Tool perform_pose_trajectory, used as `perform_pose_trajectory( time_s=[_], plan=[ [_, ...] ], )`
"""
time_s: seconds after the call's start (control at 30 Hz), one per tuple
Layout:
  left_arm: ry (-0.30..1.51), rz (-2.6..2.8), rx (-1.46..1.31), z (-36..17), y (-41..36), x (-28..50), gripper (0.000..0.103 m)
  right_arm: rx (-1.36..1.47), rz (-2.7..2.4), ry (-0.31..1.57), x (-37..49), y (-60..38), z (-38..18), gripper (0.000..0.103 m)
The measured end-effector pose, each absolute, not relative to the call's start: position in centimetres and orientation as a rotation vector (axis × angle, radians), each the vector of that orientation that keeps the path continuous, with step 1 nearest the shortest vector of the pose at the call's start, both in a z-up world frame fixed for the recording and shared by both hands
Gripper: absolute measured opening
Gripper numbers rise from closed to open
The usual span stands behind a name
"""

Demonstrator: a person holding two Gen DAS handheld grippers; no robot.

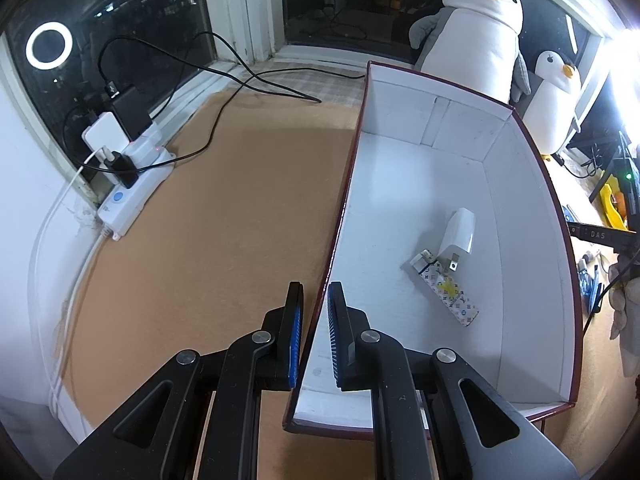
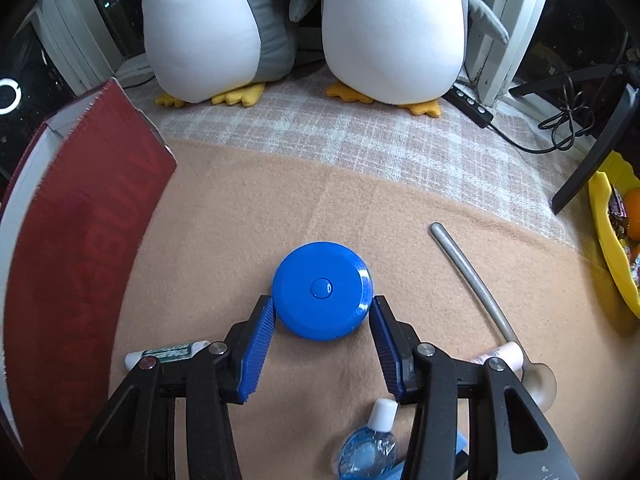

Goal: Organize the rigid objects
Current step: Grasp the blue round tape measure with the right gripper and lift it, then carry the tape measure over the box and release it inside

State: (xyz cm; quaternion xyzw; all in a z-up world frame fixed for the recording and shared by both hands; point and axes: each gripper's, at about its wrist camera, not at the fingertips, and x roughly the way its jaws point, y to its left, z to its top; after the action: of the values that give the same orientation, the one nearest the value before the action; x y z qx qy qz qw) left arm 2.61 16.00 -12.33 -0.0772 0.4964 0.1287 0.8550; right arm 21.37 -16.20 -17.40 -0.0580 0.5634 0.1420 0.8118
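Observation:
A red box with a white inside (image 1: 400,120) stands on the tan blanket. My left gripper (image 1: 316,290) is shut on its left wall, one pad on each side. Inside the box lie a white charger plug (image 1: 458,234) and a small patterned lighter (image 1: 444,292). In the right wrist view the box's red outer wall (image 2: 80,240) runs along the left. A round blue tape measure (image 2: 322,290) rests flat on the blanket, and my right gripper (image 2: 322,300) has both fingertips against its sides.
A metal spoon (image 2: 468,276), a lip balm tube (image 2: 168,354), a pink tube (image 2: 502,354) and a blue liquid bottle (image 2: 368,448) lie near the right gripper. Two plush penguins (image 2: 216,28) stand behind. A yellow tray (image 2: 616,264) is at right; a power strip (image 1: 128,176) with cables at left.

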Motion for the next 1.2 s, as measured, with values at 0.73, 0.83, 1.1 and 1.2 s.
perform_pose_trajectory(
  time_s=[0.73,0.83,1.1,1.2],
  plan=[
    [1.029,0.189,-0.171,-11.4,16.3,2.2,0.011,-0.161,0.596,1.021,9.0,-5.7,-5.2,0.045],
    [1.031,0.175,-0.163,-11.3,16.4,2.5,0.011,-0.19,0.628,1.028,8.0,-3.4,-6.1,0.045],
    [1.024,0.148,-0.131,-11.3,16.8,2.6,0.011,-0.289,0.669,1.057,6.0,1.4,-8.7,0.045],
    [1.019,0.143,-0.127,-11.4,16.8,2.6,0.011,-0.302,0.675,1.066,5.9,2.1,-9.3,0.045]
  ],
)
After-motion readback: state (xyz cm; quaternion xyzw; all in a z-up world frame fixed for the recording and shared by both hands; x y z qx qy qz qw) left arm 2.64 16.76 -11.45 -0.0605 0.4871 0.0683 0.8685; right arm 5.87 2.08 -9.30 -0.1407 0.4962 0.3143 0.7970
